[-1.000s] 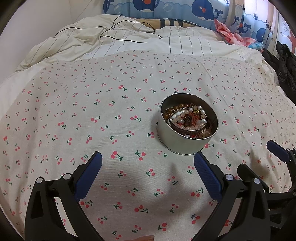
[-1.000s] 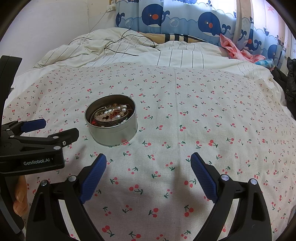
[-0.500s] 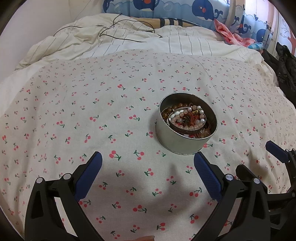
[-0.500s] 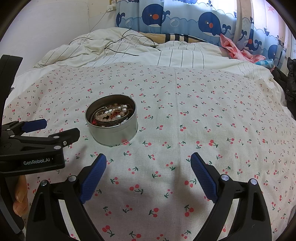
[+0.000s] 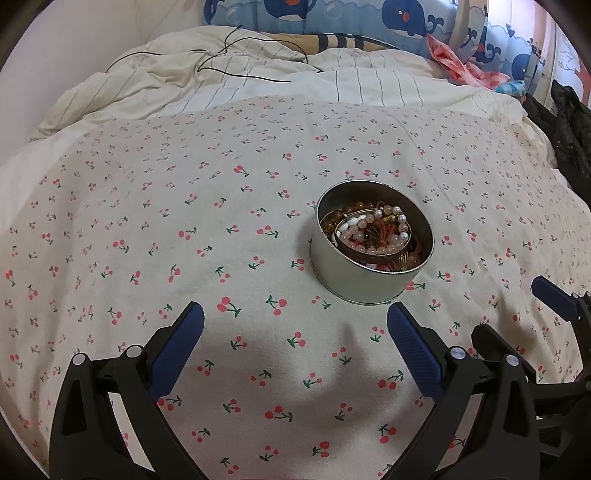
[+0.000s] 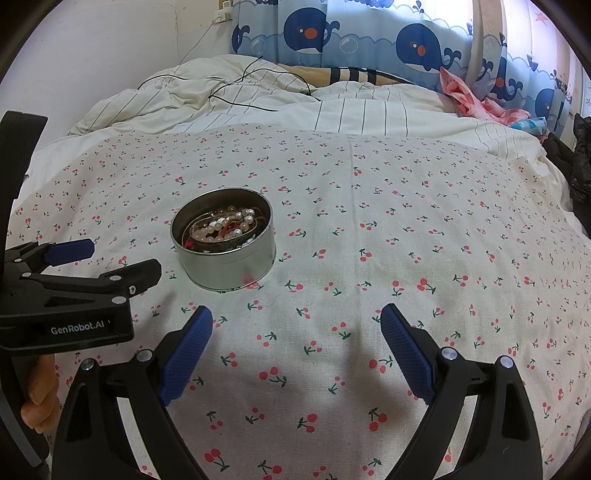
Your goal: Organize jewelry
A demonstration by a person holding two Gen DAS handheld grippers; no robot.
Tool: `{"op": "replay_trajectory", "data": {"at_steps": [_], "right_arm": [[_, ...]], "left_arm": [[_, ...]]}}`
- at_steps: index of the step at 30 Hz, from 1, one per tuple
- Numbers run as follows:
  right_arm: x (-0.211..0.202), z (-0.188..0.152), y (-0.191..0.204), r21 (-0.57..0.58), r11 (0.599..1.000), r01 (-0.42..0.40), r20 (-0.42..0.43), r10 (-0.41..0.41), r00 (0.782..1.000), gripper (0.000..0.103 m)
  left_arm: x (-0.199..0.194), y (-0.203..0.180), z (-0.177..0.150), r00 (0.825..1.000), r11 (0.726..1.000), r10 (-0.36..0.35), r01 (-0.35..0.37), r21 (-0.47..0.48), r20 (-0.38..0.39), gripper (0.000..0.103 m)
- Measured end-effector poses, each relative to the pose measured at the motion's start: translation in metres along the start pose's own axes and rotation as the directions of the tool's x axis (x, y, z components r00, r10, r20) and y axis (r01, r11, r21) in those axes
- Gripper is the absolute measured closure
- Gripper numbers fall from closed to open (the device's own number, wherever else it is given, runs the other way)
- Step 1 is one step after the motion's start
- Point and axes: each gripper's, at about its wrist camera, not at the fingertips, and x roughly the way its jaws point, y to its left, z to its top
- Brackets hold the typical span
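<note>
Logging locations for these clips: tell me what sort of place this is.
Most likely a bedroom, perhaps a child's: a rumpled striped duvet, whale-print curtains, and a cherry-print cloth spread over the bed under the jewelry tin.

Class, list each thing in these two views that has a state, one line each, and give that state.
Left gripper: open, empty, short of the tin.
Right gripper: open, empty, off the tin.
Round metal tin: upright, lidless, filled.
Bead bracelets: tangled inside the tin.
Cherry-print cloth: spread flat.
Striped duvet: rumpled.
</note>
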Motion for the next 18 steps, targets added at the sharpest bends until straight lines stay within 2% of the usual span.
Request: {"op": "replay_trajectory", "data": {"at_steps": [6, 13, 18], "right_arm": [[0.001, -0.004, 0.002, 0.003, 1.000, -0.004, -0.003, 0.004, 1.000, 0.015], [0.001, -0.003, 0.002, 0.002, 1.000, -0.005, -0.004, 0.005, 1.000, 0.015], [0.001, -0.002, 0.001, 0.002, 1.000, -0.006, -0.004, 0.006, 1.000, 0.015]], "left_arm": [[-0.012, 0.000, -0.001, 0.996, 0.999, 0.047, -0.048, 0.012, 0.070, 0.010], [-0.007, -0.001, 0.002, 0.999, 1.000, -0.001, 0.001, 0.012, 0.034, 0.009], [-0.008, -0.003, 0.001, 0.999, 1.000, -0.003, 0.002, 0.019, 0.041, 0.009]]}}
